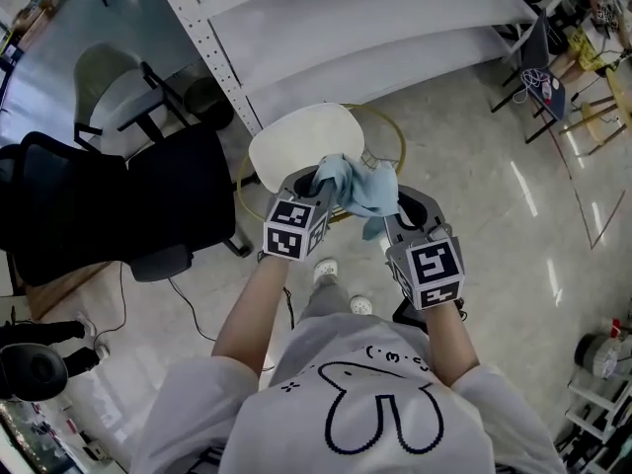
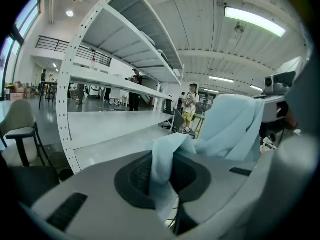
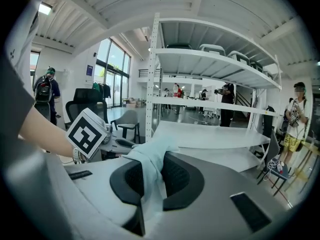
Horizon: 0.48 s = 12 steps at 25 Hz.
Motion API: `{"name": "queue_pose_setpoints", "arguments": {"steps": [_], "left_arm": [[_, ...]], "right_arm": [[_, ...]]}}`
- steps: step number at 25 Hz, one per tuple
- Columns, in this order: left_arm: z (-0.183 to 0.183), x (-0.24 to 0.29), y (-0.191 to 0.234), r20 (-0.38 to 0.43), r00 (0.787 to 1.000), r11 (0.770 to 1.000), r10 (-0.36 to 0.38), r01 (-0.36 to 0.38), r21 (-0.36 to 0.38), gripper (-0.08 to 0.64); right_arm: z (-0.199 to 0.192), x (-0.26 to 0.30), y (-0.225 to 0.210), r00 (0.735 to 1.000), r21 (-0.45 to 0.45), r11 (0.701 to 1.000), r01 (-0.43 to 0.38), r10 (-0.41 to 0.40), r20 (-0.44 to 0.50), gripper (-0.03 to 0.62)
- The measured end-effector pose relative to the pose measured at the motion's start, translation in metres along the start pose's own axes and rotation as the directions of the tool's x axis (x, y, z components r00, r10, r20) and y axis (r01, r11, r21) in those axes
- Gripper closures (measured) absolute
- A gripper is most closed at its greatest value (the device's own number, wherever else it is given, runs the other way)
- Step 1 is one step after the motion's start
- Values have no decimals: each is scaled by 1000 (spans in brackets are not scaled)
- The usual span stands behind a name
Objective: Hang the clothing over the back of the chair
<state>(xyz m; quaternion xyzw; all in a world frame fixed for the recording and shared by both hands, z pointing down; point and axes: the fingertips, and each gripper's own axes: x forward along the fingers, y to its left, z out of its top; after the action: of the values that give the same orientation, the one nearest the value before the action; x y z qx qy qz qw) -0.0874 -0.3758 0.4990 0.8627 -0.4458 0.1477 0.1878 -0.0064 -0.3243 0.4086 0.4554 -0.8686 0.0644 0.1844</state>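
A light blue piece of clothing (image 1: 361, 186) hangs bunched between my two grippers, above the white seat of a chair with a gold wire frame (image 1: 301, 138). My left gripper (image 1: 318, 195) is shut on one edge of the clothing (image 2: 162, 166), which runs down between its dark pads. My right gripper (image 1: 389, 211) is shut on another edge of the clothing (image 3: 150, 166), pinched the same way. Both grippers sit side by side and point forward and a little down. The chair's back cannot be made out apart from its seat.
A black office chair (image 1: 109, 200) stands to the left. White metal shelving (image 1: 375, 28) runs across the back, just beyond the white chair. A second pale chair (image 1: 114, 92) sits at the far left. Folding chairs (image 1: 553, 82) stand at the right.
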Motion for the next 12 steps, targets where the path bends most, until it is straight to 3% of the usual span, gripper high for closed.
{"name": "queue_pose_setpoints", "arguments": {"steps": [4,9,12], "left_arm": [[-24,11,4,-60,998,1000,-10,12,26,503],[-52,25,11,-163,987,983,-6,36,182,490],[-70,30,7,-213,977,971,-21,71,230,459]], "right_arm": [[-22,6,1,999,13,1000,10,-10,-48,561],[-53,7,2,994,36,999,24,-20,-107,561],[-70,8,1,989,68,997,36,-26,-144,561]]}}
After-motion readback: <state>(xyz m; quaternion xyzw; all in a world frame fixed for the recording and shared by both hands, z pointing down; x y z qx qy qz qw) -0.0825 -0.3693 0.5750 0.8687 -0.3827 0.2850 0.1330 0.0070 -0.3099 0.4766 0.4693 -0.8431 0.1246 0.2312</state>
